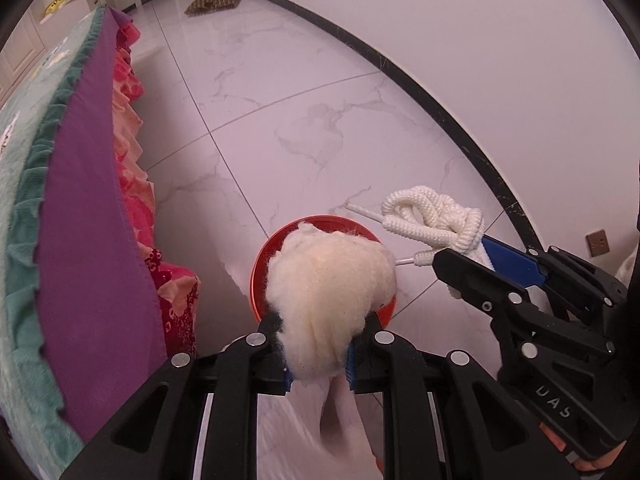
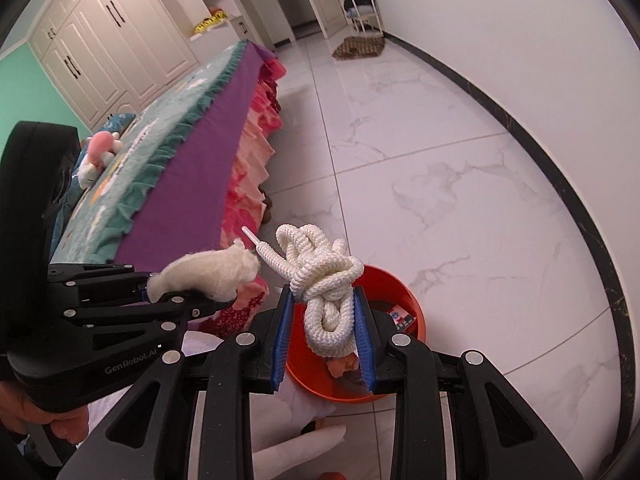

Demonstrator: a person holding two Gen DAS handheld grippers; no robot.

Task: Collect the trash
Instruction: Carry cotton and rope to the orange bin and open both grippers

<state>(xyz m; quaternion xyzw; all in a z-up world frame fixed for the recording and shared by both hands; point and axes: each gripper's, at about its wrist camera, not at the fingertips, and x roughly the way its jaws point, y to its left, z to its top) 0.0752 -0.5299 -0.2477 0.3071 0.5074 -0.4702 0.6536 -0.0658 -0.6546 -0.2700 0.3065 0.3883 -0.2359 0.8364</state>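
While the left gripper (image 1: 318,354) is seen from its own camera, its fingers (image 1: 276,356) are closed tight on a wad of cream stuffing (image 1: 330,292), which is held directly above an orange bin (image 1: 260,276) standing on the white marble floor (image 1: 300,112). Beside it, to the right, the right gripper (image 1: 476,258) is seen with a knotted white rope (image 1: 434,222) clamped between its blue-padded fingers (image 1: 510,262). A bed (image 1: 80,240) with a purple sheet and a teal frilled cover is seen along the left edge.

From the right wrist camera, the rope (image 2: 326,284) is shown pinched between the right gripper's (image 2: 324,334) fingers (image 2: 282,334), which are partly closed around the bundle, and it is held over the near rim of the bin (image 2: 412,304). Some scraps are seen lying inside the bin. The left gripper (image 2: 192,286) is shown at the left, with the stuffing (image 2: 208,270) gripped in it, near the bed's (image 2: 180,184) edge. White wardrobes (image 2: 104,40) are seen beyond the bed.
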